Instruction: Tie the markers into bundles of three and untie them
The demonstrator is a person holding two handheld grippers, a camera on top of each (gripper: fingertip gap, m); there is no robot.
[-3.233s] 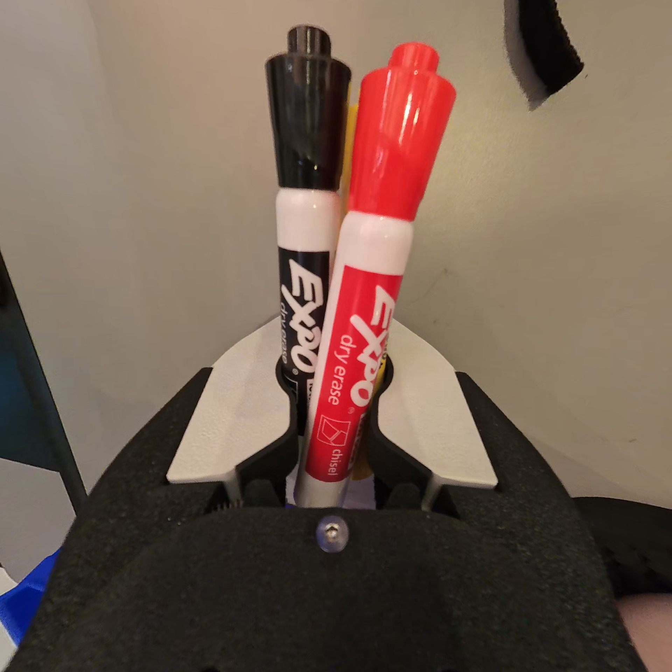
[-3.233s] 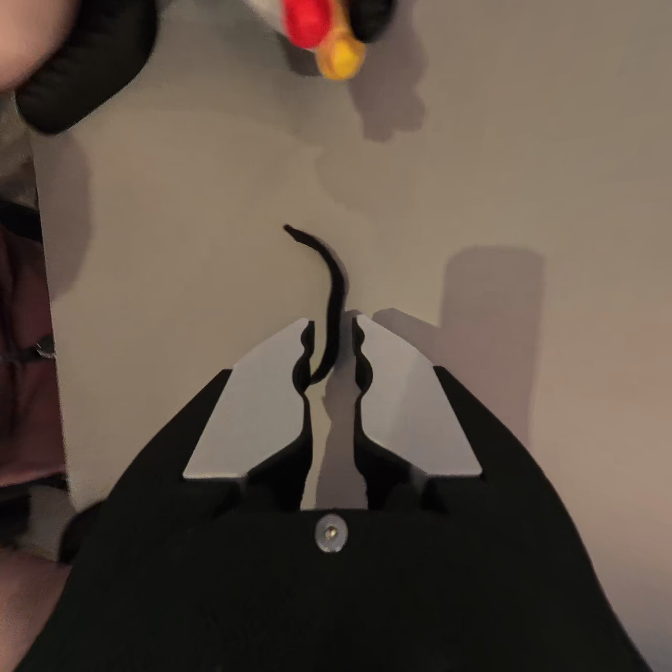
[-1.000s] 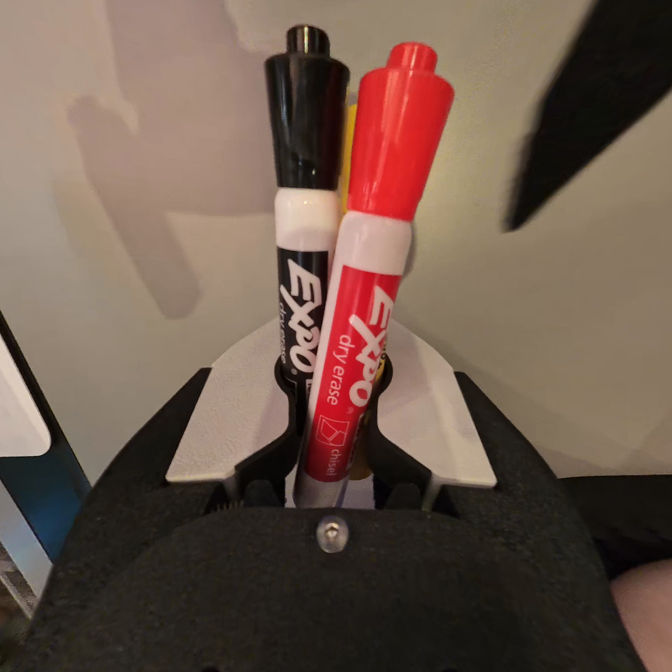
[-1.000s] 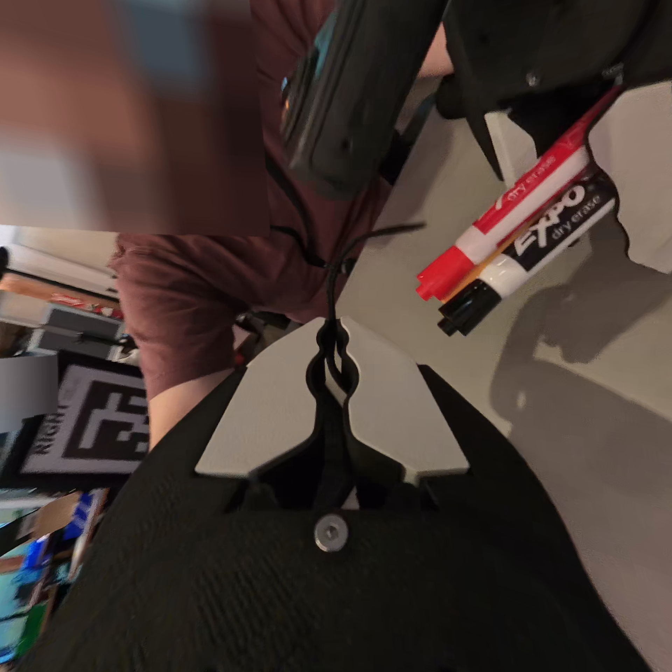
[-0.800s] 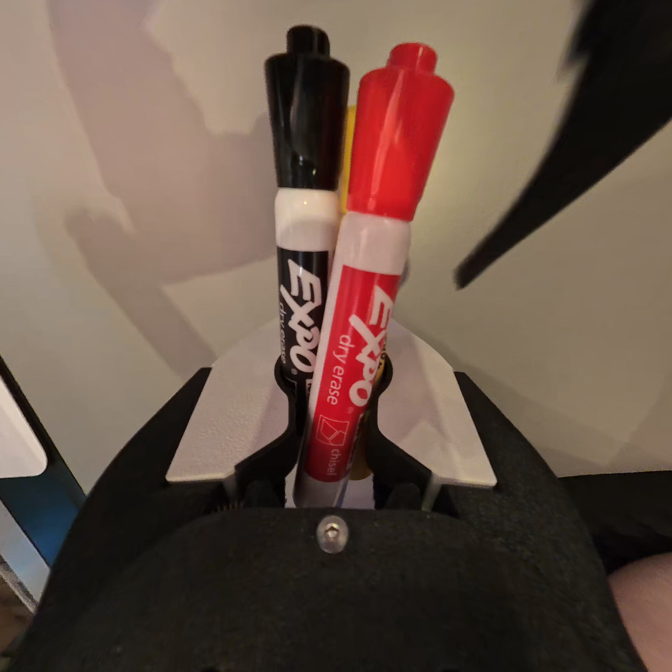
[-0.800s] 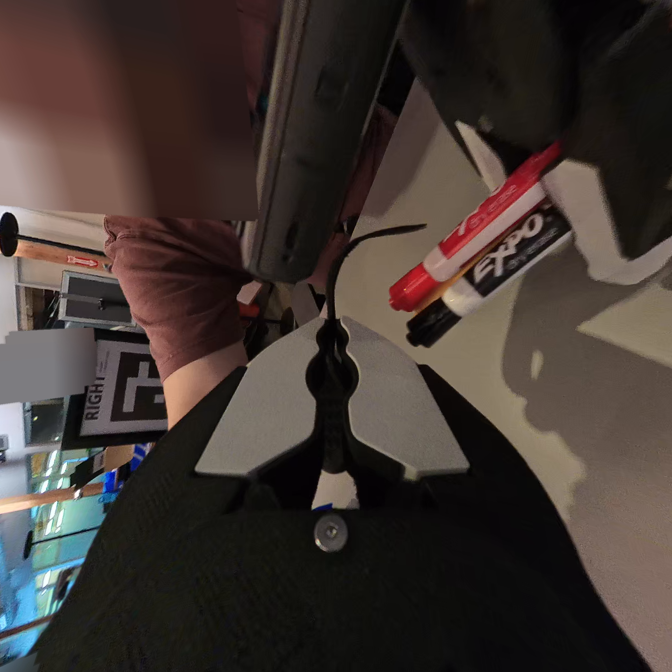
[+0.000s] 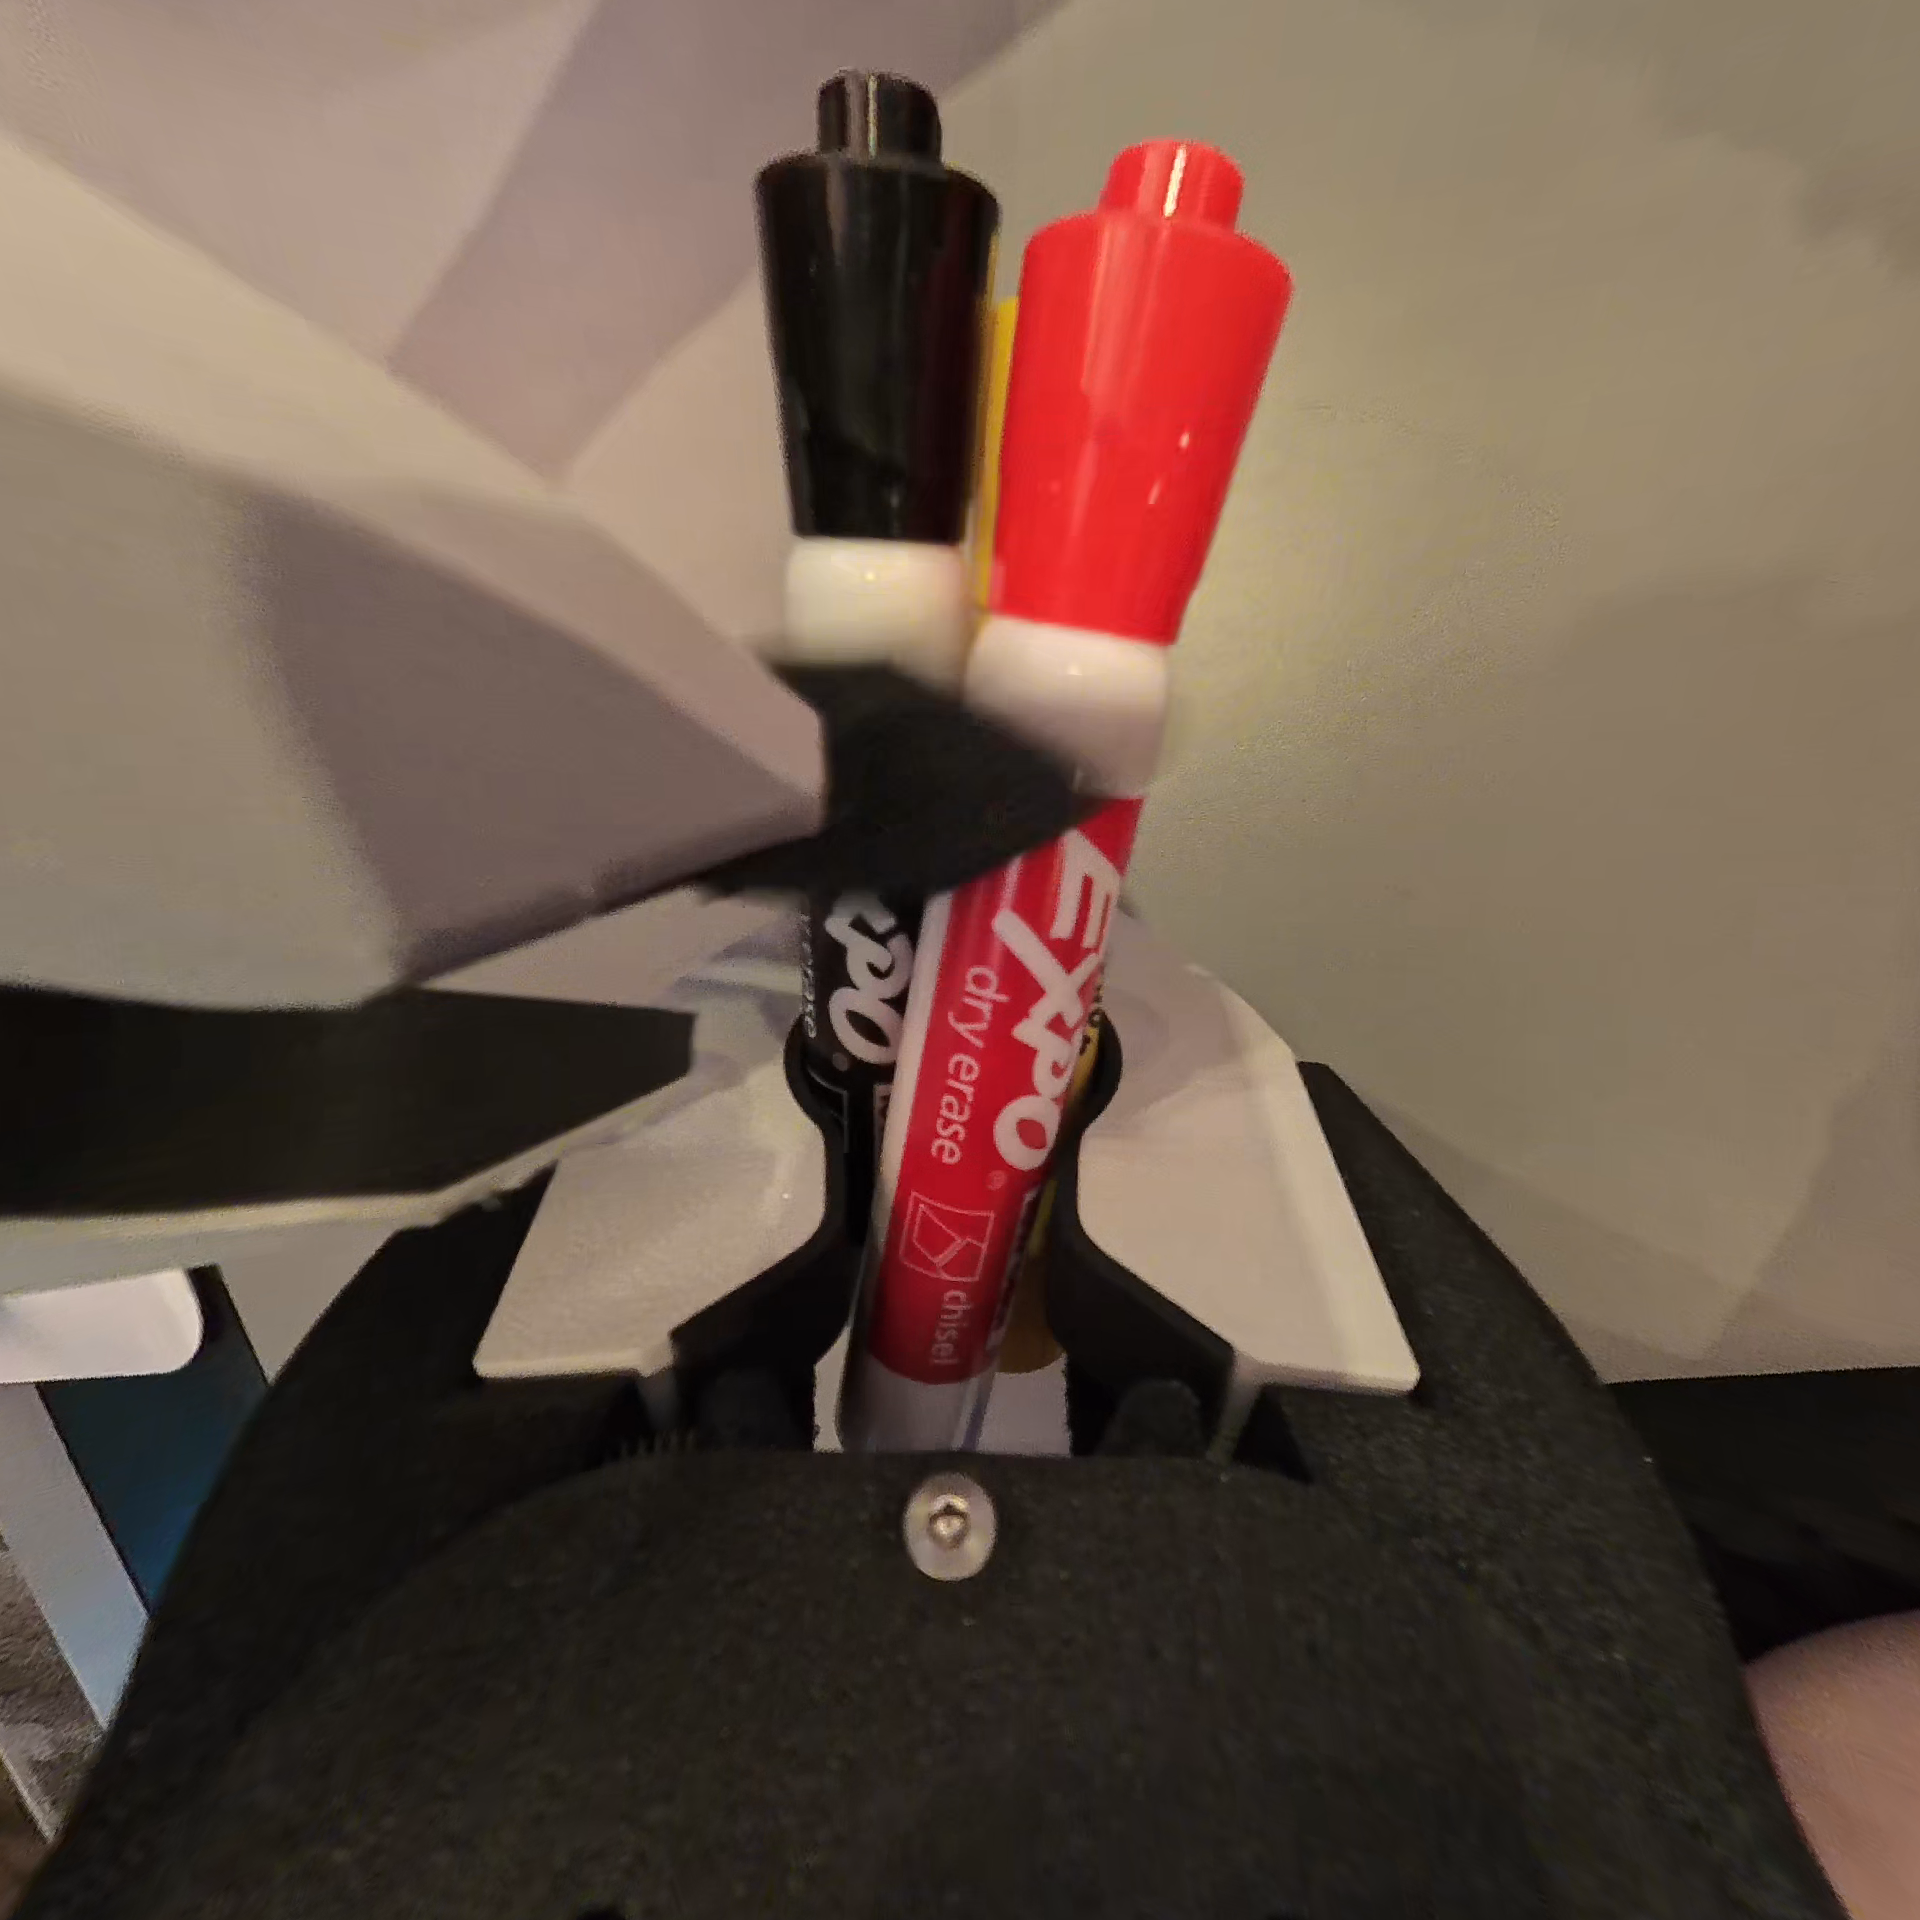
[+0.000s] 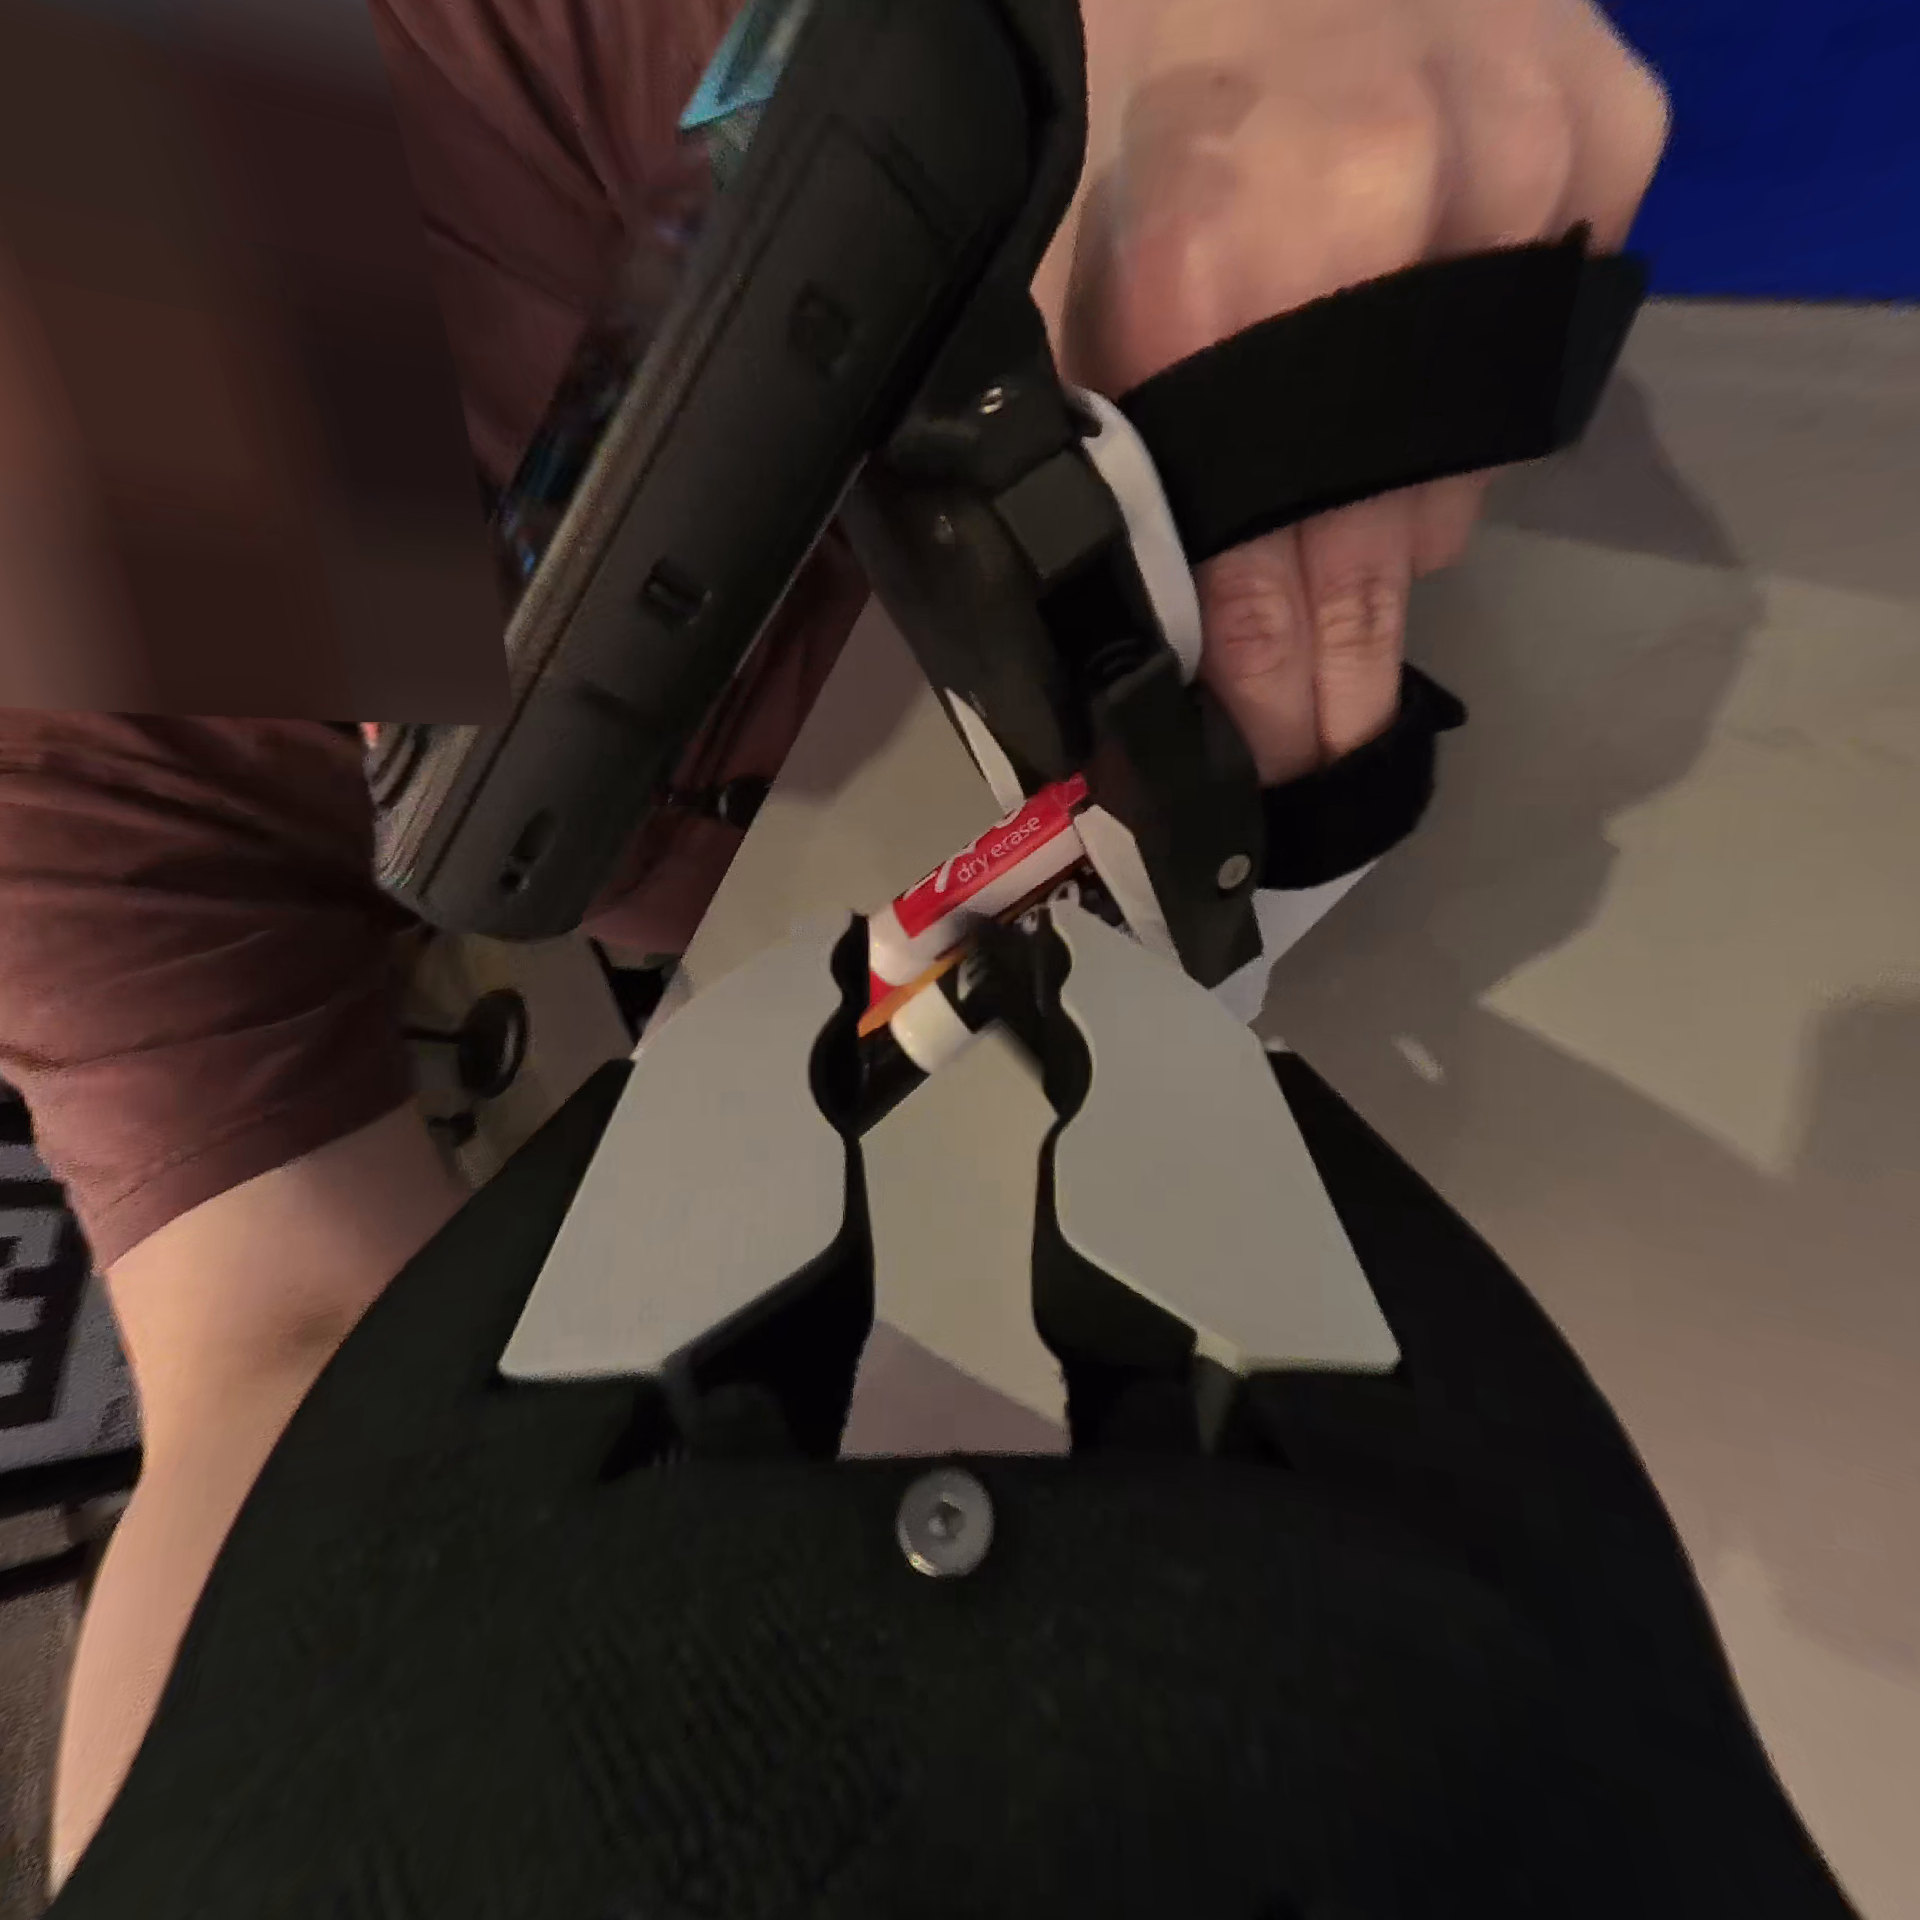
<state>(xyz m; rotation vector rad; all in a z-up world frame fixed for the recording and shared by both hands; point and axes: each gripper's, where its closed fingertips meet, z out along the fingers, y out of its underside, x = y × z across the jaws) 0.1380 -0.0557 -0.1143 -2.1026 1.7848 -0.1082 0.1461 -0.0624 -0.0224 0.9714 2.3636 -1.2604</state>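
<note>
Clamping three markers, the left gripper (image 7: 951, 1049) fills the lower part of the left wrist view, its fingers pressed against the barrels. The black marker (image 7: 878, 364) and the red marker (image 7: 1127, 436) stand side by side, caps pointing away from the camera, and a sliver of the yellow marker (image 7: 995, 436) shows between and behind them. The right gripper (image 7: 790, 769) comes in blurred from the left edge, its pale finger and a dark strip at its tip lying across the black and red barrels just below the white collars. Behind is a pale tabletop (image 7: 1558, 623).

In the right wrist view the right gripper (image 8: 951, 987) has its jaws parted narrowly, the tips set around the marker bundle near the white collars. The red marker (image 8: 987, 862) runs up into the left gripper (image 8: 1122, 862), which a hand (image 8: 1340, 343) holds, with a black strap (image 8: 1382, 384) over its fingers. The black tie is hard to make out here.
</note>
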